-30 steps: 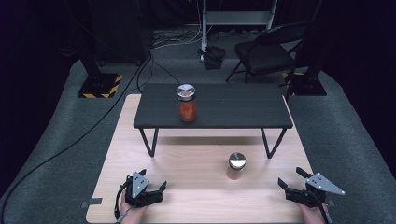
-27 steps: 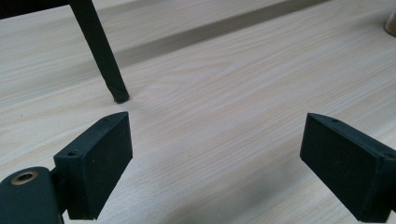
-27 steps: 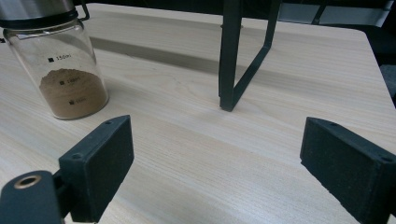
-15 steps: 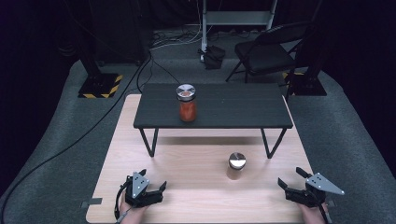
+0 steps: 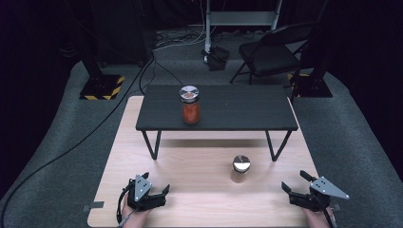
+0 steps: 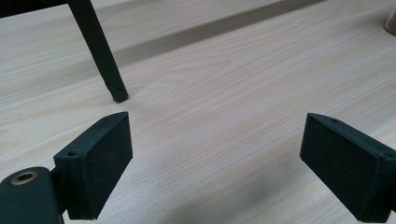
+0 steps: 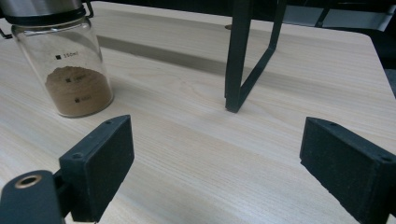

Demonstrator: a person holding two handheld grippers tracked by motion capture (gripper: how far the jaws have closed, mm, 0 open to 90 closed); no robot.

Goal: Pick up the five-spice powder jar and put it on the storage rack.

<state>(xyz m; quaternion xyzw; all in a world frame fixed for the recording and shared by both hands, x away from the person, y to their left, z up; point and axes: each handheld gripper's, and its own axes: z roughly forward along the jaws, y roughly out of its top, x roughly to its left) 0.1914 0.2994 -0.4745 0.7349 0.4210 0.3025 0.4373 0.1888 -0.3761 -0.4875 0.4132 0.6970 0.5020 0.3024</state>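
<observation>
Hand-held gripper (image 7: 215, 163) gapes near brown-powder glass jar (image 7: 65, 60)

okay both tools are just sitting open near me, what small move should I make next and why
Probably ease the right tool forward and inward toward the jar of brown powder. That jar stands upright on the wooden board, nearer the right tool than the left tool, and both tools are open and empty.

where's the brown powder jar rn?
The brown powder jar stands upright on the wooden board, right of centre in the high view, in front of the black shelf, nearest the right gripper.
</observation>
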